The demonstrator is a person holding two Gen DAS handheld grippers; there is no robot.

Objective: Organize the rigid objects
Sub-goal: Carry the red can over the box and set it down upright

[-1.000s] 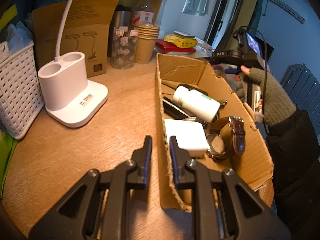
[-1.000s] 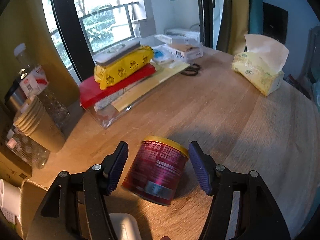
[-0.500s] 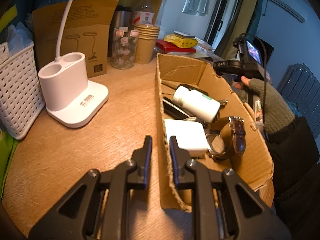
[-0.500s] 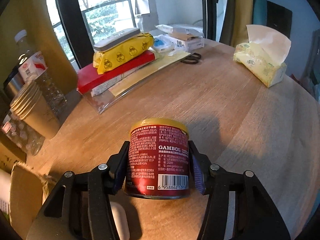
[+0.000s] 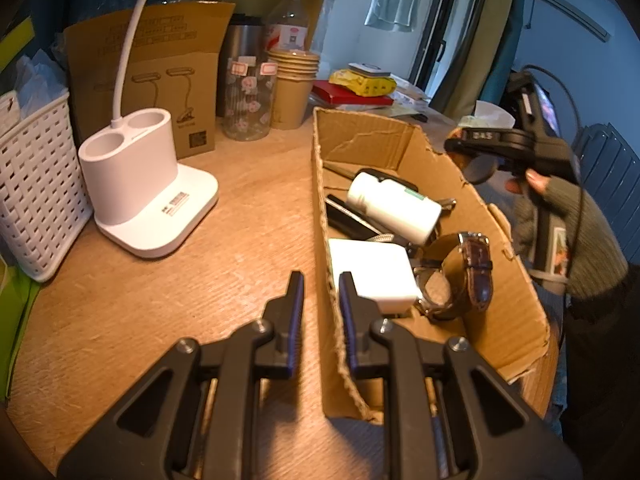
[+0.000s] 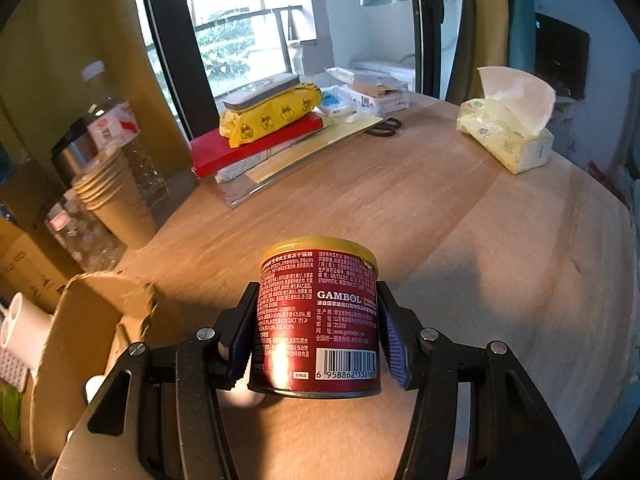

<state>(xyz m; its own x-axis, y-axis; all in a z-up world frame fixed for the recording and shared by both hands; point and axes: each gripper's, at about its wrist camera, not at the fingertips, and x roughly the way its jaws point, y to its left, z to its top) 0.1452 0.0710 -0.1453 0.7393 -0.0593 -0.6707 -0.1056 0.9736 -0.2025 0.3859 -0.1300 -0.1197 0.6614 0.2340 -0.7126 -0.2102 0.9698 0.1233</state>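
Note:
A dark red can (image 6: 320, 320) with a yellow lid hangs just above the wooden table, my right gripper (image 6: 316, 292) shut on its sides. To its left stands the torn corner of the cardboard box (image 6: 80, 320). In the left wrist view the box (image 5: 512, 300) holds a white bottle (image 5: 392, 208), a white charger block (image 5: 372, 272), a brown-strapped watch (image 5: 468, 272) and some dark pens. My left gripper (image 5: 322, 292) sits astride the box's near wall, its jaws nearly closed on the cardboard. A gloved hand (image 5: 568, 200) holds the right tool beyond the box's far wall.
A white lamp base (image 5: 136, 184), a white basket (image 5: 36, 192), a lamp carton, a floral glass, stacked paper cups (image 5: 294, 88) and bottles crowd the table's left and back. Red and yellow packs (image 6: 264, 128), scissors (image 6: 384, 128) and a tissue pack (image 6: 508, 136) lie farther off.
My right gripper closed on the can, lifted it upright and carried it left toward the box corner. In the left wrist view the right hand dropped nearer the box. My left gripper stayed still.

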